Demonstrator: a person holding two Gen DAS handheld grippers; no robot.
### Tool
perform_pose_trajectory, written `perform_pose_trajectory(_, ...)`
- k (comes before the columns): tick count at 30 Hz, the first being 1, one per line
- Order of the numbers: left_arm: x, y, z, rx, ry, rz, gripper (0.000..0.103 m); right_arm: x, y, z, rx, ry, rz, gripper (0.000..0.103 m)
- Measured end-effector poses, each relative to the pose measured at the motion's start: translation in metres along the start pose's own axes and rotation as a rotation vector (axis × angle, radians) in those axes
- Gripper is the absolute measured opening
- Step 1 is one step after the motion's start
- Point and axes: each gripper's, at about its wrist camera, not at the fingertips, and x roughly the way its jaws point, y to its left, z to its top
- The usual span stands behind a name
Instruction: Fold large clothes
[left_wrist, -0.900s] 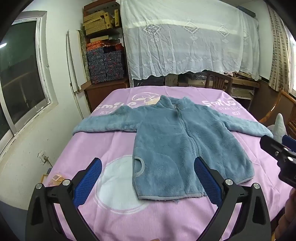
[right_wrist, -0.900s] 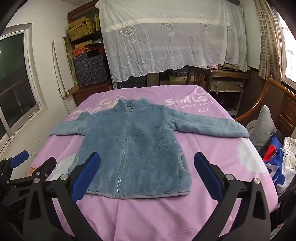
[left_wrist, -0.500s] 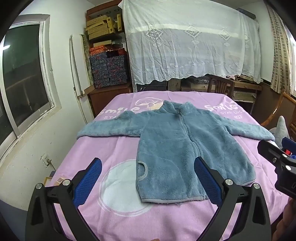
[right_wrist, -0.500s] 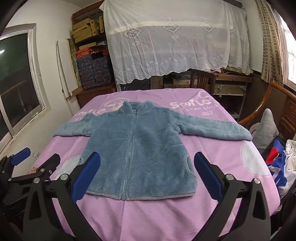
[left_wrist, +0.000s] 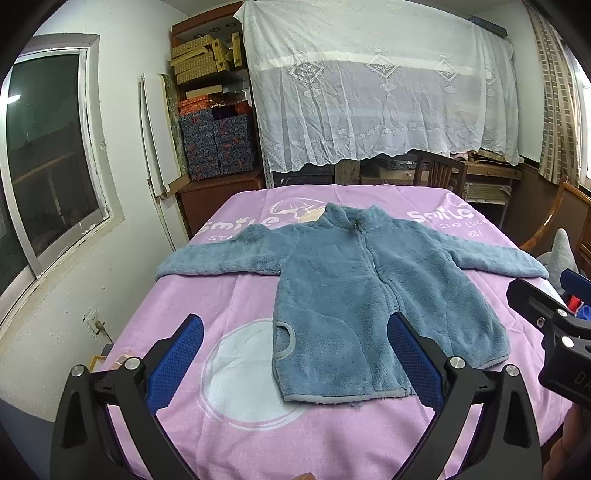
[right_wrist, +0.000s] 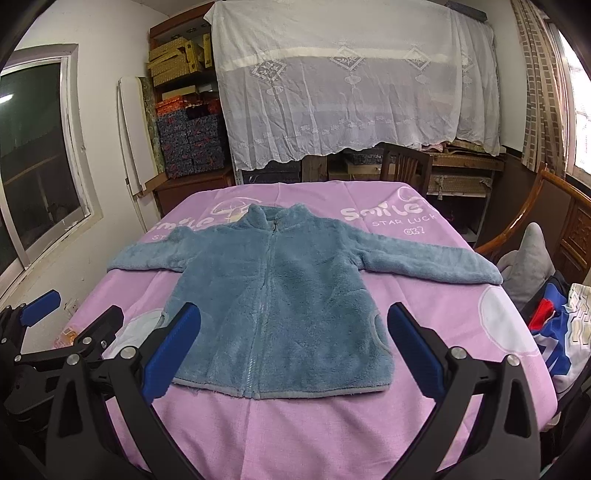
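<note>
Blue fleece jacket (left_wrist: 354, 291) lay flat on the pink bedsheet (left_wrist: 229, 369), front up, zipped, both sleeves spread out sideways, collar toward the far end of the bed. My left tongs (left_wrist: 295, 362) were spread wide, holding nothing, hovering near the jacket's hem, w/ one blue pad over its lower corner and the other over bare sheet. My right tongs (right_wrist: 293, 350) were wide too, empty, straddling the hem at the zip's bottom end. Nothing sat on the jacket. Beyond the collar: a wooden chair (right_wrist: 406, 162) and a white lace curtain (right_wrist: 351, 81) draped over shelving. Off the jacket's left-sleeve side: a grey plush toy (right_wrist: 528, 262) and a pile of red/blue/white clothes (right_wrist: 561, 332), just past the cuff. Off the other sleeve: a window (left_wrist: 48, 155), patterned boxes (left_wrist: 218, 144) farther back.
</note>
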Motion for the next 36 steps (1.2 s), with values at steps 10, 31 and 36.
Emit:
perform_pose_trajectory(10,-0.001,-0.0007,-0.0012,0.003,-0.005,0.004,0.1,0.0005,0.0013,0.001,-0.003,0.002,-0.001,0.099)
perform_pose_trajectory(31,0.0005,0.0005,-0.0045,0.002,0.006,0.0,0.1,0.0025,0.0042,-0.0007,-0.003,0.007,0.001,0.099)
perform_pose_trajectory(36,0.0005,0.0006,-0.0047,0.002,0.007,0.0,0.1,0.0026,0.0035,-0.0004,-0.005,0.007,0.001,0.099)
